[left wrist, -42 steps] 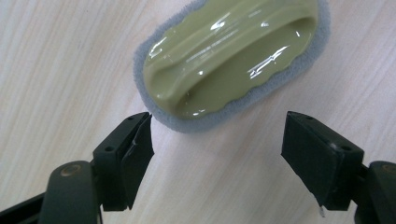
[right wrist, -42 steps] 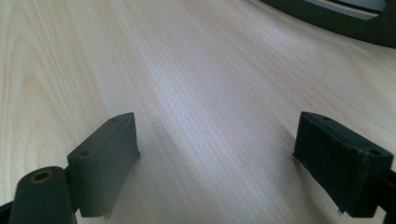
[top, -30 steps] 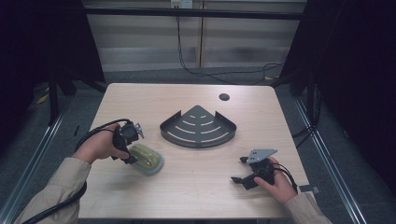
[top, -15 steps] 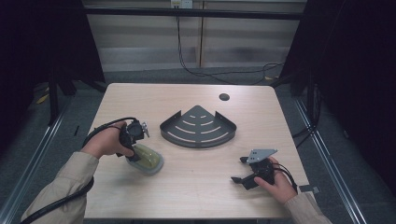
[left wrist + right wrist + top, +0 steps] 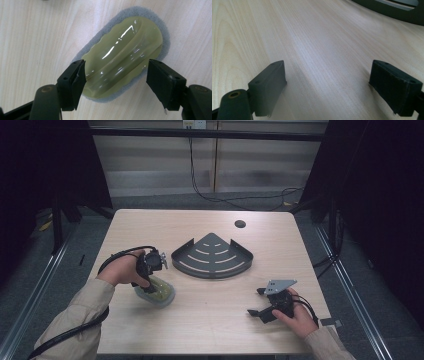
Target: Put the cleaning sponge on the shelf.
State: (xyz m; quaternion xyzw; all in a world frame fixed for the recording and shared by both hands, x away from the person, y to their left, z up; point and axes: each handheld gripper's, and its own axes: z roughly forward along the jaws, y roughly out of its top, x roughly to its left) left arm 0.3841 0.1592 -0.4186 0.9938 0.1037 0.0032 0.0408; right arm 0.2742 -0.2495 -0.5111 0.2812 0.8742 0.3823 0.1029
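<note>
Left gripper view: my left hand-held gripper (image 5: 116,75) straddles the green-handled scrub pad (image 5: 125,52) on the counter (image 5: 32,37), jaws closing in, right pad not touching; right hand-held gripper (image 5: 334,85) spread, empty.

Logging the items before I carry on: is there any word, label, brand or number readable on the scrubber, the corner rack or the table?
None. The scrubber, the corner rack and the table bear no readable text, label or number.
</note>
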